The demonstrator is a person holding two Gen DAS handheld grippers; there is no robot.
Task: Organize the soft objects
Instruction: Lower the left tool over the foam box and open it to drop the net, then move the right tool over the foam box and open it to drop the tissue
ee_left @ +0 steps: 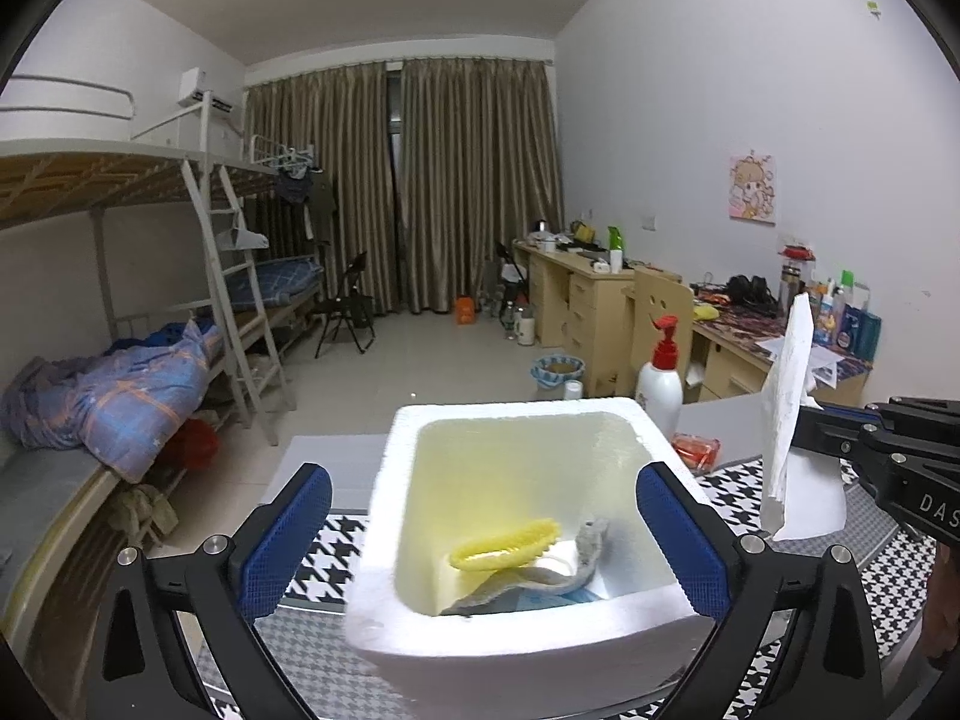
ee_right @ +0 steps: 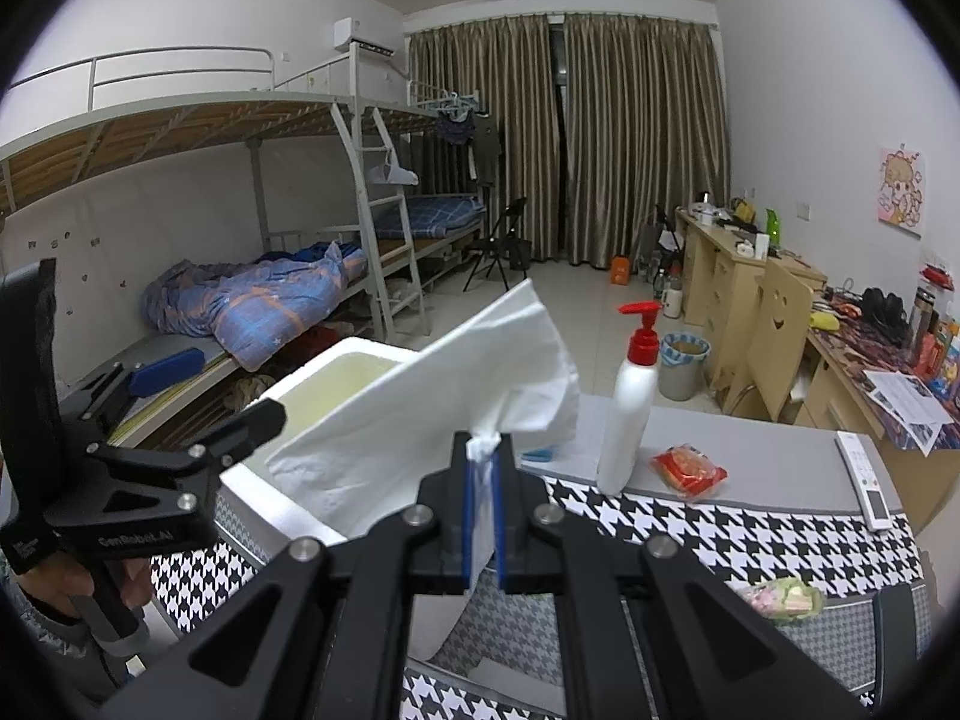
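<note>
A white foam box [ee_left: 384, 516] stands on the houndstooth-covered table [ee_left: 888, 576]. Inside it lie a yellow ribbed ring [ee_left: 504, 546] and a grey cloth [ee_left: 579, 564]. My left gripper [ee_left: 480, 474] is open, its blue pads [ee_left: 288, 540] wide apart on either side of the box, with nothing held. To the right of the box, my right gripper [ee_right: 483, 456] is shut on a white tissue [ee_right: 420, 420], which stands up and fans out above the jaws. The tissue [ee_left: 792, 420] and right gripper [ee_left: 840, 426] also show at the right edge of the left wrist view.
Behind the box stand a white pump bottle [ee_right: 630, 408] with a red top and a red snack packet [ee_right: 687, 471]. A white remote [ee_right: 864, 480] lies at the table's right end, a green-pink packet [ee_right: 783, 597] nearer. Bunk beds are left, desks right.
</note>
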